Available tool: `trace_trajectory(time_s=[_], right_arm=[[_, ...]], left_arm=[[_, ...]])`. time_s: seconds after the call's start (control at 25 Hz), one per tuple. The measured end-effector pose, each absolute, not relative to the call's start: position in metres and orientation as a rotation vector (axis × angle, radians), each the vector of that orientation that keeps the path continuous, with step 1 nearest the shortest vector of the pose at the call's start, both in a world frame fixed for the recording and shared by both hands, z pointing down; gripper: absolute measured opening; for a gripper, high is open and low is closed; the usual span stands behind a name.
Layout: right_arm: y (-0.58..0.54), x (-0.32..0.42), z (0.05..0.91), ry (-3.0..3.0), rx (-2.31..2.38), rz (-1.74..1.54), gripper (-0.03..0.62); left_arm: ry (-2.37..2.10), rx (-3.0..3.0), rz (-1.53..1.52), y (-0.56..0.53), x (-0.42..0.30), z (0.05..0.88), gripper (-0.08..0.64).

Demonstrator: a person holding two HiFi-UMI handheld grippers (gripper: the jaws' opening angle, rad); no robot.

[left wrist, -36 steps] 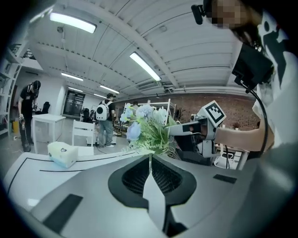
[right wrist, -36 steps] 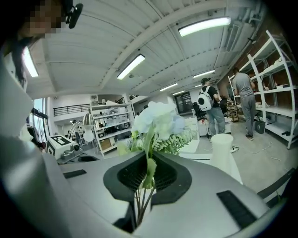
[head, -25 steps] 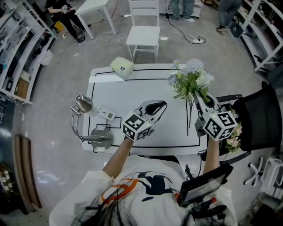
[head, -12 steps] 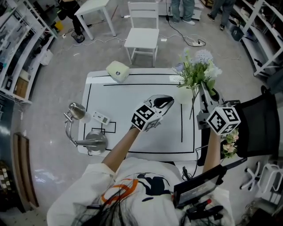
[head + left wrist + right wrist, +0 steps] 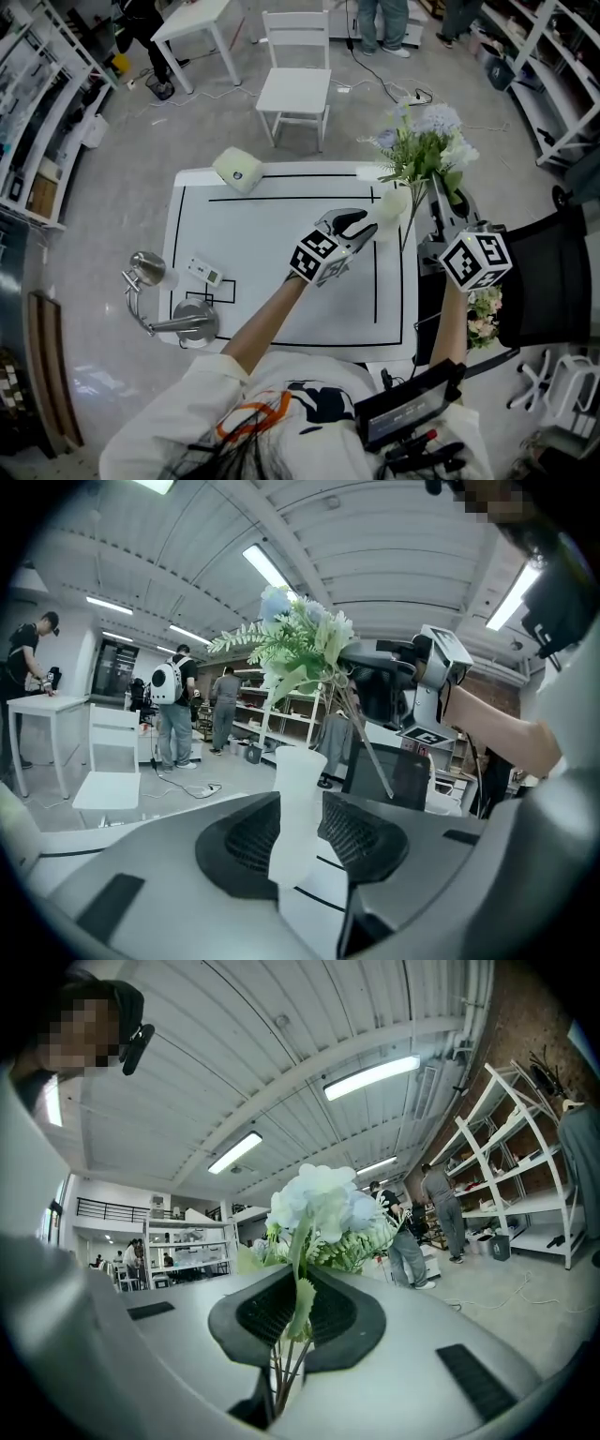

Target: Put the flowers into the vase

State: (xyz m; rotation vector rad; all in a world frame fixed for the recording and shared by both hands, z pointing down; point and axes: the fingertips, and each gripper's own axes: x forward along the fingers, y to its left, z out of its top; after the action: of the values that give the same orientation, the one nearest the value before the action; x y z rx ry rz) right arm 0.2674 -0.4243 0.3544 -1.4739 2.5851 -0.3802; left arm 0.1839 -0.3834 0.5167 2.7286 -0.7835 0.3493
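A white vase (image 5: 389,204) stands near the far right corner of the white table (image 5: 272,244). My left gripper (image 5: 367,223) points at it, and its jaws have just been opening. In the left gripper view the vase (image 5: 298,808) stands between the spread pads of the left gripper (image 5: 300,832), with a gap on its right side. My right gripper (image 5: 434,192) is shut on the stems of the flowers (image 5: 427,145), a pale blue, white and green bunch held up just right of the vase. The right gripper view shows the flowers (image 5: 319,1204) rising from the right gripper (image 5: 286,1335).
A pale green box (image 5: 234,169) lies at the table's far left corner. A silver desk lamp (image 5: 155,281) and a small white device (image 5: 202,272) are at the left edge. A white chair (image 5: 295,89) stands beyond the table. A black chair (image 5: 553,272) and another flower bunch (image 5: 483,314) are at the right.
My left gripper has moved right and away toward the vase, and its jaws have gone from shut to open. My right gripper has carried the flowers a little up and forward.
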Motion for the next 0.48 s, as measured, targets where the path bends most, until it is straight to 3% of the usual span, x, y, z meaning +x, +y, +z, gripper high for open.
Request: trace_trajectory(time_s=[0.2,0.48], right_arm=[[-0.441,0.275,0.341,2.548,-1.454,-0.323,0.026],[-0.451,0.271,0.323,2.525,-1.386,-0.206,0.026]], left_arm=[[-0.756,2.750,0.375,-0.400,0.198,0.523,0.218],[-0.720,2.772,0.421,-0.411,0.218,0.537,0.232]])
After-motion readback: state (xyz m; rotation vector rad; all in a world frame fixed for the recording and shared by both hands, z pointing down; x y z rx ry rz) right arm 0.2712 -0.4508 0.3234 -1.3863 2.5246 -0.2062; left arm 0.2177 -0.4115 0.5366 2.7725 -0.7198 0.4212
